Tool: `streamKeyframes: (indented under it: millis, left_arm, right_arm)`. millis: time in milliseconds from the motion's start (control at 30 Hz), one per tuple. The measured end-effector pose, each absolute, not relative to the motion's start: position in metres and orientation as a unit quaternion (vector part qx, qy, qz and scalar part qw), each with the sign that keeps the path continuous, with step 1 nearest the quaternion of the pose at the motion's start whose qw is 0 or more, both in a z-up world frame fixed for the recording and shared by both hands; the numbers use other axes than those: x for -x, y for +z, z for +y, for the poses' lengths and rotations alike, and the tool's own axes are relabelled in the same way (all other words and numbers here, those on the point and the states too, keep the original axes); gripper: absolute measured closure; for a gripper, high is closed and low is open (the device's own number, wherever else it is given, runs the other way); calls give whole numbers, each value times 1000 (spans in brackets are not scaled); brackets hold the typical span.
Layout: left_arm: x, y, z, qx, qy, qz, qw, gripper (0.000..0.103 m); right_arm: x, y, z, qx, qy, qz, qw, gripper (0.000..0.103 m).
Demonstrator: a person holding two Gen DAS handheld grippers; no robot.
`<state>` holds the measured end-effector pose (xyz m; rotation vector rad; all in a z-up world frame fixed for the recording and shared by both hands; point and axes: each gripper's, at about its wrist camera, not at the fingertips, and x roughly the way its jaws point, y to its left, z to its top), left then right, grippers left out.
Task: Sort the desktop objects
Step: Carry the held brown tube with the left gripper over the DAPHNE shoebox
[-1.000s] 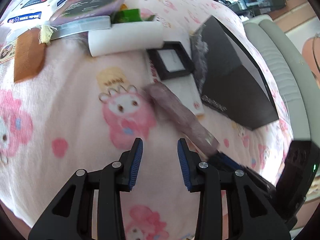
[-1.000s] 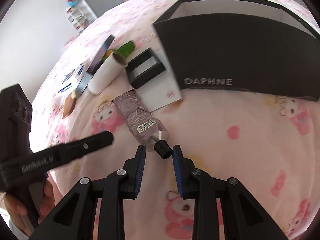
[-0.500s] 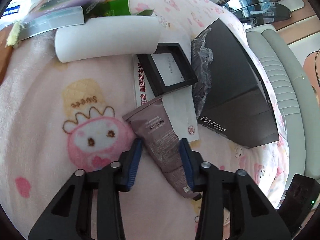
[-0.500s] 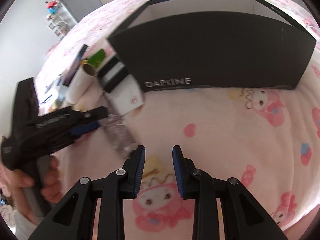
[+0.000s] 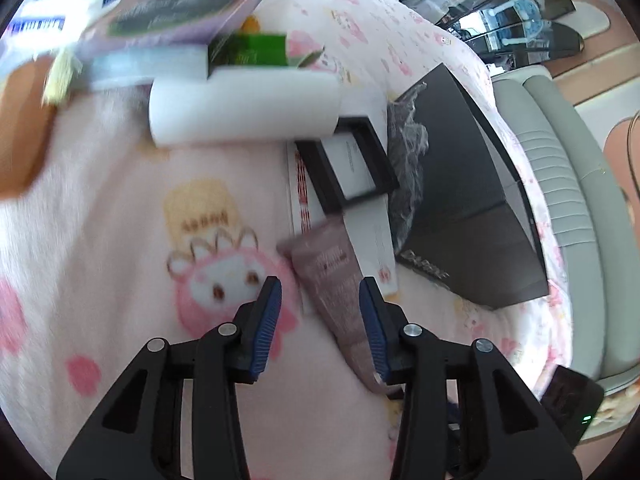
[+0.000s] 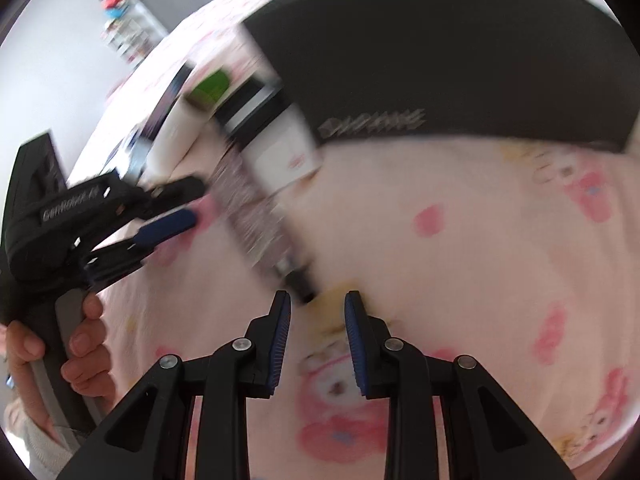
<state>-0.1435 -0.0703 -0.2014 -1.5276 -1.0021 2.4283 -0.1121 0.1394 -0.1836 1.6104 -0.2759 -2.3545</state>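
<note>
A mauve cosmetic tube (image 5: 336, 280) lies on the pink cartoon blanket (image 5: 120, 220), its flat end on a white card. My left gripper (image 5: 320, 312) is open, with the tube lying between its fingers toward the right one. In the right wrist view the tube (image 6: 256, 216) is blurred, its black cap just ahead of my open, empty right gripper (image 6: 316, 320). The left gripper (image 6: 168, 212) shows there at the left, beside the tube. A black open DAPHNE box (image 5: 472, 216) stands to the right; it also shows in the right wrist view (image 6: 440, 52).
A white roll (image 5: 244, 108), a black-framed small box (image 5: 348, 164), a green pack (image 5: 256, 50), a purple-black book (image 5: 180, 8) and a brown piece (image 5: 20, 128) lie at the back. A grey sofa (image 5: 568, 208) is to the right.
The left gripper has opened wider and drawn back slightly around the tube. The right gripper has swung back toward the tube's cap. Both views are blurred by motion.
</note>
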Motion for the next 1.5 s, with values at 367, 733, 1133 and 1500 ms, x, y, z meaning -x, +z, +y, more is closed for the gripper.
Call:
streamKeyframes:
  millis: [367,733,1133,1500]
  left_arm:
    - [182,-215,-67,508,821,-252,74,63]
    - [139,-208,-76,534,793,-273,107,63]
    - [125,-214,-74,531,790,-291,102,62]
    - [120,-212,-73,527,788,-301,103,63]
  right_arm:
    - [118,-194,131,-581,-788,-95,182,78]
    - [123,-189,159,-552,-815,-135,111,79]
    - [128,-197,155,-553,-793,-206,150,78]
    - [142,-199,167,-530,-808,-227,122,64]
